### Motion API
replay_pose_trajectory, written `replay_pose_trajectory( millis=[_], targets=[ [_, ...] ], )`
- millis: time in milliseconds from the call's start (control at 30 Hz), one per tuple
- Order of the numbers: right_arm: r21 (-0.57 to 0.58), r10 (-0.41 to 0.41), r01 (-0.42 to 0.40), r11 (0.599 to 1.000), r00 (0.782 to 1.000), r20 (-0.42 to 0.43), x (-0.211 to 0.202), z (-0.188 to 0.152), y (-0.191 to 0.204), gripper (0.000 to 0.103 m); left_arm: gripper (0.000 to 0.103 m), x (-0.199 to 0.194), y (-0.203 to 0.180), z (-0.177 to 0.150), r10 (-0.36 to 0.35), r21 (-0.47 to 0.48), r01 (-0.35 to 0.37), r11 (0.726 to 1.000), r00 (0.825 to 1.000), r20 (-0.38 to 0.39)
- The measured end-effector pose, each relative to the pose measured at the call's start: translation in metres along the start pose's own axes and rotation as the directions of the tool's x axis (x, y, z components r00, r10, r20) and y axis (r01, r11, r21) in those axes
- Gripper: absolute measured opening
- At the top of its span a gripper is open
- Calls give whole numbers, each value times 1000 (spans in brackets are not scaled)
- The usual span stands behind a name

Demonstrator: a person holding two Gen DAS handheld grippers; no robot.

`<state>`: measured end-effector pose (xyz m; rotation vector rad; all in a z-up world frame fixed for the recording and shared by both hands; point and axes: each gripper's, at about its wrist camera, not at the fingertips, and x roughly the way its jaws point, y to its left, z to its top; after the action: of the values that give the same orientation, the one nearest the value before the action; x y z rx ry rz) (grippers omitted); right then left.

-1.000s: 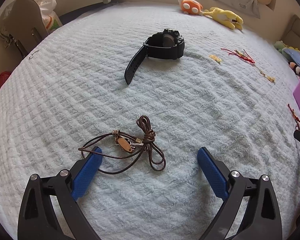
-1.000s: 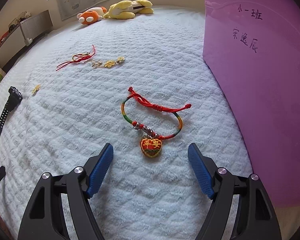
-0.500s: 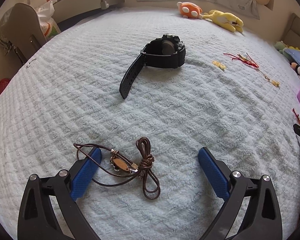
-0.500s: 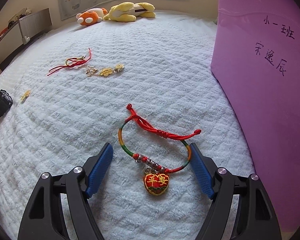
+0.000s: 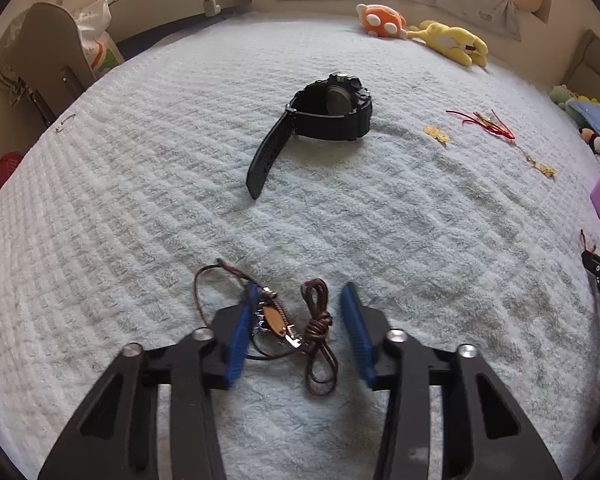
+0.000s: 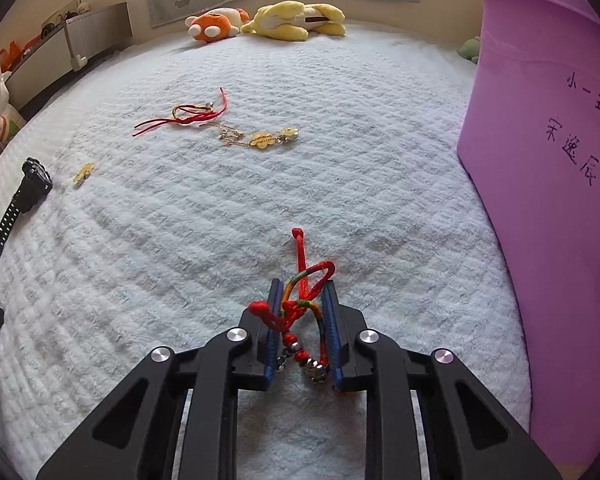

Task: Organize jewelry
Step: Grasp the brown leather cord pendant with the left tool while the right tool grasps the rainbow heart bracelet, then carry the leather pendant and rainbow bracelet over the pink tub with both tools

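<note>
A brown cord necklace [image 5: 278,322] with a small tan pendant lies on the pale blue blanket [image 5: 140,200]. My left gripper [image 5: 300,292] straddles it, jaws closing. The left pad touches the cord and the right pad stands clear of the knotted loop. In the right wrist view, a red and rainbow cord bracelet [image 6: 300,308] is bunched up between the blue pads of my right gripper [image 6: 303,284], whose jaws are closing and squeezing it. Its silver beads show low between the fingers, and its heart charm is hidden.
A black watch [image 5: 332,112] lies further up the bed. A red string bracelet [image 6: 192,116], a gold flower chain [image 6: 260,138] and a small gold charm [image 6: 83,172] lie beyond. A tall purple bin [image 6: 540,200] stands at right. Plush toys [image 6: 268,18] line the far edge.
Both grippers have narrowed from wide open. The left one closed in around the brown necklace. The right one slid over the bracelet and pinched it into a bunch.
</note>
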<state>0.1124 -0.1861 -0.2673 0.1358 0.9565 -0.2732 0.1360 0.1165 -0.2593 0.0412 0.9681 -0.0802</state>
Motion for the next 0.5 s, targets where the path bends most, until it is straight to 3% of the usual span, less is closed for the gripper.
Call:
replay_pose_trajectory(
  millis=[67, 500],
  targets=[
    [28, 21, -20, 999, 1000, -16, -4, -2, -1, 14, 18, -3, -3, 1, -6, 15, 6, 1000, 1000, -8],
    [7, 97, -97, 995, 987, -127, -63, -34, 30, 11, 11, -51, 12, -6, -54, 23, 56, 998, 994, -92]
  ],
)
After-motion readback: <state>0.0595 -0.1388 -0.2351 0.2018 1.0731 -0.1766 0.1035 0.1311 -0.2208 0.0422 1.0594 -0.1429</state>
